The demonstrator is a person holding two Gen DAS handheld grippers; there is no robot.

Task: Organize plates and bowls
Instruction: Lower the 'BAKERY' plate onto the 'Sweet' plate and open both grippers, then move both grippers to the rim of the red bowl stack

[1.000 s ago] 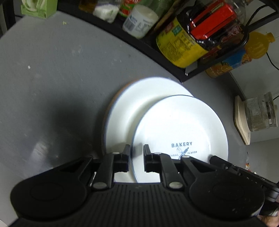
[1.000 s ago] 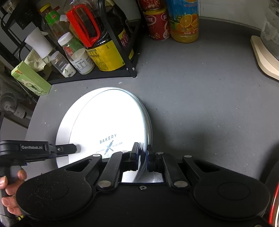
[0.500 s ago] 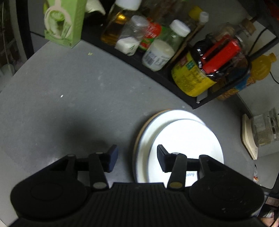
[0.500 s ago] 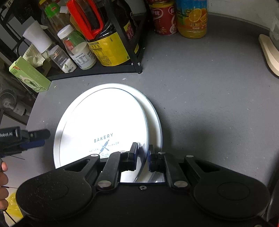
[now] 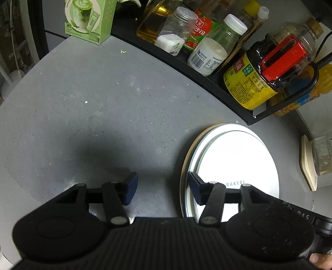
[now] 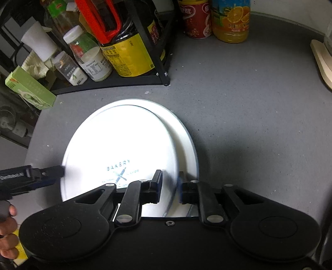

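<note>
Grey countertop point(image 6: 238, 108) is being occupied by stacked plates: the BAKERY plate point(image 6: 124, 149) atop the larger plate point(image 6: 186, 141). Right gripper point(image 6: 170, 187) and left gripper point(image 5: 162, 188) are being held apart, gripping nothing.

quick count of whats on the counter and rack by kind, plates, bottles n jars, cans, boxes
plates: 2, the BAKERY plate stacked on a larger white plate
bottles and jars: 7 at least, among them the yellow-label bottle and the orange juice bottle; the back of the rack is too cluttered to be sure
cans: 1, the red can
boxes: 1, the green box
total: 11 at least
</note>
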